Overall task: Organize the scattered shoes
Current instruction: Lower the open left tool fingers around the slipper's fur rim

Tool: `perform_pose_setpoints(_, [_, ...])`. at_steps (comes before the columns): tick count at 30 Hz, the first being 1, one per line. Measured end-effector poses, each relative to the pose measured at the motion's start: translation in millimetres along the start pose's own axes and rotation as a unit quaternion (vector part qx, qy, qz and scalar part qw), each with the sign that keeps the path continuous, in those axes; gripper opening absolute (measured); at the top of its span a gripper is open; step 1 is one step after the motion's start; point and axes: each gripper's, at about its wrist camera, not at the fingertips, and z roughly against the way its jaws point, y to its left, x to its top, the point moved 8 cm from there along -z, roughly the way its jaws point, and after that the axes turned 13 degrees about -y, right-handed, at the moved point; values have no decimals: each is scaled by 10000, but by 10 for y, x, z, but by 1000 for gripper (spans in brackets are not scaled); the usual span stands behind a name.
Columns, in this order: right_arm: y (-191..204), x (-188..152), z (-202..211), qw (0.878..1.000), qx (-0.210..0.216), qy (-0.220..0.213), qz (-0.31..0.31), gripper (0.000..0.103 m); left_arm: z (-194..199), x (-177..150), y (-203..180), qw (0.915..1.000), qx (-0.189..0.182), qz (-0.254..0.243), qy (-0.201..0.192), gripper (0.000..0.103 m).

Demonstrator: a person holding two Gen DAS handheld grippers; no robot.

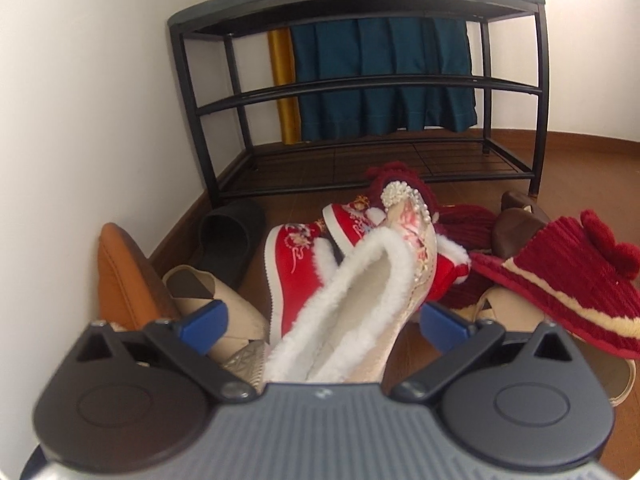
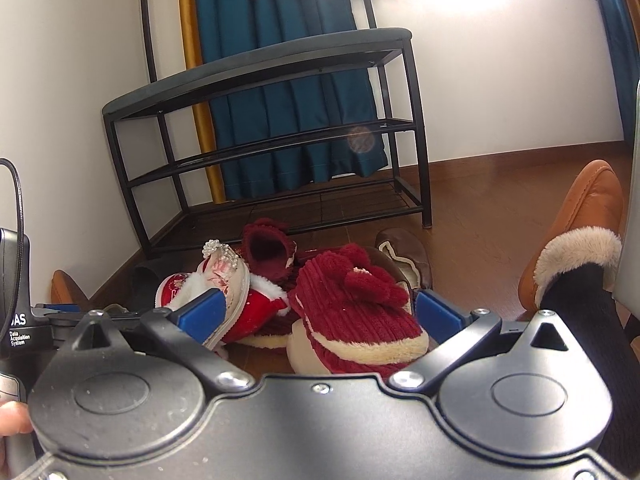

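Note:
A pile of shoes lies on the wooden floor in front of an empty black metal shoe rack (image 1: 360,92) (image 2: 280,148). My left gripper (image 1: 324,328) is open around a cream embroidered shoe (image 1: 360,292) with white fur lining and a pearl toe ornament; the blue pads stand clear of its sides. This shoe leans tilted on two red embroidered shoes (image 1: 296,264). My right gripper (image 2: 320,316) is open, with a dark red corduroy slipper (image 2: 352,308) with a bow between its fingers. Its mate (image 2: 268,252) lies behind, near the rack.
A black slipper (image 1: 228,240), a beige shoe (image 1: 208,296) and a tan leather slipper (image 1: 124,276) lie along the left wall. A brown shoe (image 2: 404,256) sits right of the pile. A person's foot in a tan fur-lined slipper (image 2: 576,232) stands at right. Blue curtain (image 2: 280,80) hangs behind the rack.

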Motion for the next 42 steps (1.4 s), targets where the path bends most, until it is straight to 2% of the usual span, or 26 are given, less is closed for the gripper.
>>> perform_pose_setpoints(17, [-137, 29, -59, 9999, -113, -14, 21, 103, -129, -61, -152, 9994, -323, 64, -75, 103])
perform_pose_setpoints(22, [-174, 9, -79, 9999, -153, 31, 34, 103, -212, -144, -197, 9993, -364, 102, 13, 103])
perform_pose_setpoints(29, [-186, -39, -148, 9998, -151, 115, 71, 103, -411, -173, -225, 9995, -292, 112, 103, 103])
perform_pose_setpoints(33, [-182, -56, -185, 9997, -143, 148, 90, 103, -537, -160, -283, 9991, -401, 91, 100, 103])
perform_pose_setpoints(38, [-178, -59, -233, 9997, -133, 151, 99, 103, -688, -170, -286, 9976, -589, 336, 170, 103])
perform_pose_setpoints(42, [-156, -75, -283, 9998, -79, 164, 124, 103, -806, -226, -311, 9983, -492, 200, 258, 103])
